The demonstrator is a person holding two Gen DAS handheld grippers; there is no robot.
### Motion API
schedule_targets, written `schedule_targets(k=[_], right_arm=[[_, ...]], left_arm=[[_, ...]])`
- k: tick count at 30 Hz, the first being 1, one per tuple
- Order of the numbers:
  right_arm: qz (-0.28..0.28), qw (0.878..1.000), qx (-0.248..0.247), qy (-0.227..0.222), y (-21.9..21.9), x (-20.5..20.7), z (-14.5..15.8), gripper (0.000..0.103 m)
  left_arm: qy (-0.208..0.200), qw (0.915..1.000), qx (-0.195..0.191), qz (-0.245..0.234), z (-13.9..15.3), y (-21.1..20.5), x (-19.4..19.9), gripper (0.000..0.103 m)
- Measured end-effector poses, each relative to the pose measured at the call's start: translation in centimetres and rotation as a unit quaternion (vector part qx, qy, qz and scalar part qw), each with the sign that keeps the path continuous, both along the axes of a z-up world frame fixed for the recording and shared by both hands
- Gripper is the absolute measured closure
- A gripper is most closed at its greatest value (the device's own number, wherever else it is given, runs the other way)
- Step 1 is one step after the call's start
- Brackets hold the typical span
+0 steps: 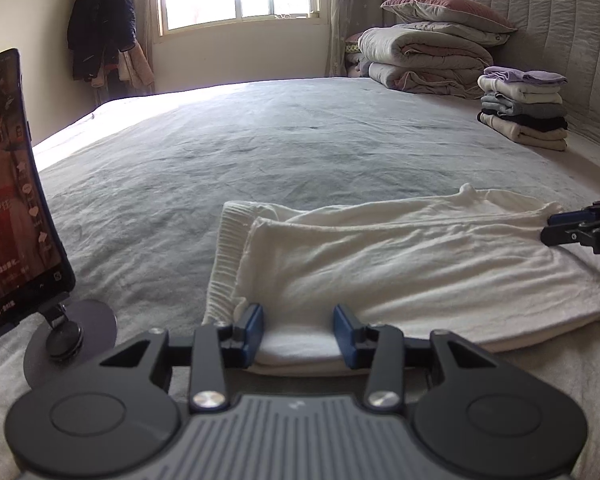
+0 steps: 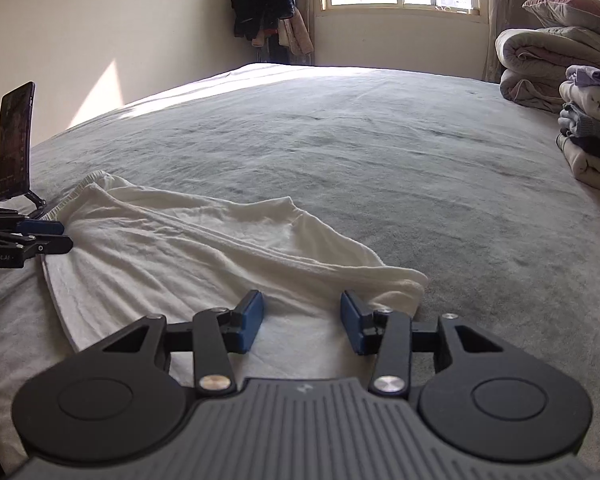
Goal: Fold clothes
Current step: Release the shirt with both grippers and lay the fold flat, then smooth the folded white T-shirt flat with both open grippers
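Left gripper (image 1: 298, 334), left wrist view: jaws part-open astride the near folded edge of the white garment (image 1: 400, 256) on the grey bedspread (image 1: 260, 140); no pad contact visible. Right gripper (image 2: 302, 322), right wrist view: jaws part-open over the garment's near edge, nothing clamped.

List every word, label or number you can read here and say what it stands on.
"enRobot.AI": on the side of the left gripper, cut off at the picture's edge.
"D": a lone letter on the right gripper.
Phone: white characters on the screen, too blurred to read.
Nothing else carries text.
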State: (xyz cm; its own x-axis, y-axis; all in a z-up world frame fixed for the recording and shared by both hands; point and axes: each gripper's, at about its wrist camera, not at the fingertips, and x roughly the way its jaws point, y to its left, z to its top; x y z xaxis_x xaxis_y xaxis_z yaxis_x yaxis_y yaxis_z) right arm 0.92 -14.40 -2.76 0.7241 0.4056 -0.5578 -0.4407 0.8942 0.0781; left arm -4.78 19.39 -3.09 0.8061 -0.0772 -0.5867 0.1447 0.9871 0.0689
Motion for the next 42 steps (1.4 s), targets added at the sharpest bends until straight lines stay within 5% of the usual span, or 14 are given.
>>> schedule_targets(k=[3, 8, 16, 32, 42], right_arm=[[-0.028, 1.000, -0.001, 0.001, -1.0, 1.2, 0.6, 0.070], [0.000, 1.000, 0.028, -0.001, -0.8, -0.4, 1.7, 0.067], [0.083, 0.996, 0.024, 0.037, 5.2, -1.8, 2.6, 0.067], [0.072, 0.995, -0.048, 0.043, 13.5, 3.9, 0.9, 0.066], [0.065, 0.996, 0.030, 0.058, 11.9, 4.1, 2.7, 0.067]], left_arm=[[0.004, 0.9999, 0.002, 0.016, 0.6, -0.6, 0.0, 0.062], [-0.021, 0.9994, -0.023, -0.018, 1.8, -3.0, -1.0, 0.060], [-0.024, 0.9900, -0.010, -0.139, -0.1, -8.2, -1.9, 0.060], [-0.052, 0.9847, -0.044, -0.160, -1.8, -6.9, -4.3, 0.060], [-0.047, 0.9816, -0.062, -0.174, -0.7, -5.8, -4.3, 0.058]])
